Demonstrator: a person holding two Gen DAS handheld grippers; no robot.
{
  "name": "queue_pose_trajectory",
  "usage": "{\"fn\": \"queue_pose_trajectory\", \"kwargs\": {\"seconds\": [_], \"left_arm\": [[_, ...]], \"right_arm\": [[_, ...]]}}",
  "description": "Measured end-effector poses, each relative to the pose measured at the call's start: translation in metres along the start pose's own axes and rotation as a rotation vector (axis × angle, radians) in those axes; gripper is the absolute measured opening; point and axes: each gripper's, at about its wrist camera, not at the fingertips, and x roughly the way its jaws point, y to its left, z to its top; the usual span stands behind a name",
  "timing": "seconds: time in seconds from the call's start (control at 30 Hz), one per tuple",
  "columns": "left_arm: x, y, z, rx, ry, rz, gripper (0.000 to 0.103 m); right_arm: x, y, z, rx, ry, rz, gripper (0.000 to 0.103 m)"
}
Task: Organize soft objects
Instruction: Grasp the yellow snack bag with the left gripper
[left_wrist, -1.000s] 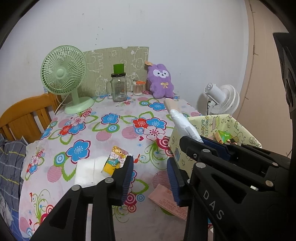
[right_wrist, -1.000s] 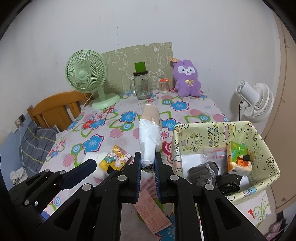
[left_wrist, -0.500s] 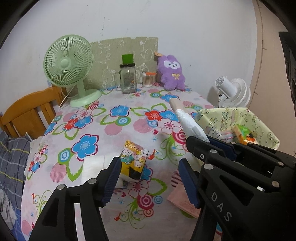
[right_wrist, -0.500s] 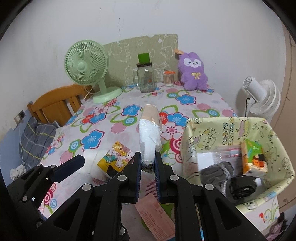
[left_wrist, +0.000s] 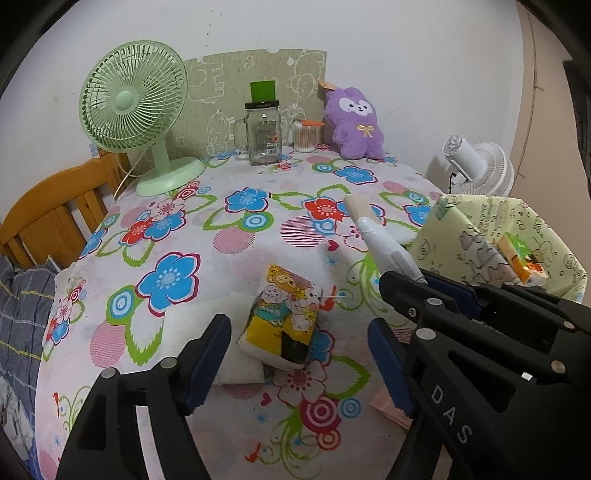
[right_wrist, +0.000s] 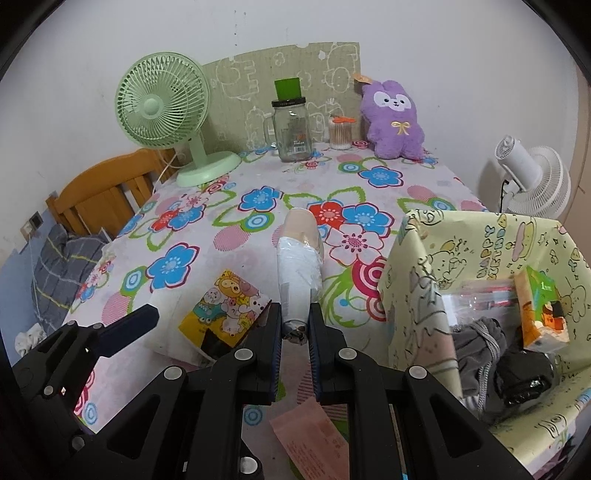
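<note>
Floral tablecloth (left_wrist: 236, 236); cartoon tissue pack (left_wrist: 284, 314)

The letters "DAS" are printed in white on the left gripper (left_wrist: 299, 354). "HAPPY BIRTHDAY" runs in coloured letters along the inside of the yellow-green box (right_wrist: 491, 251).

Left tool (left_wrist: 299, 354): black frame, blue-padded fingers (left_wrist: 208, 354), angled downward toward the worktop, jaws opening, pads clear of anything, a gap on either side. Right tool (right_wrist: 294, 325): same black build, tilted downward beside the left one, blue pads clamped tight on the lower end of a white-wrapped, beige-tipped soft roll (right_wrist: 298, 266) pointing away from the camera.
</note>
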Motion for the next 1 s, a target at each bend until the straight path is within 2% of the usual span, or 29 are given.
{"fn": "queue_pose_trajectory", "kwargs": {"seconds": [0.43, 0.63, 0.73, 1.0], "left_arm": [[0.027, 0.015, -0.004, 0.004, 0.046, 0.035, 0.081], [0.038, 0.017, -0.009, 0.004, 0.079, 0.047, 0.061], [0.04, 0.018, -0.01, -0.004, 0.082, 0.028, 0.049], [0.037, 0.02, -0.01, -0.009, 0.077, 0.029, 0.041]], "right_arm": [[0.023, 0.007, -0.003, 0.017, 0.043, -0.042, 0.016], [0.034, 0.008, -0.008, 0.029, 0.082, -0.046, 0.016], [0.036, 0.008, -0.009, 0.03, 0.088, -0.044, 0.016], [0.035, 0.009, -0.01, 0.025, 0.083, -0.039, 0.016]]}}
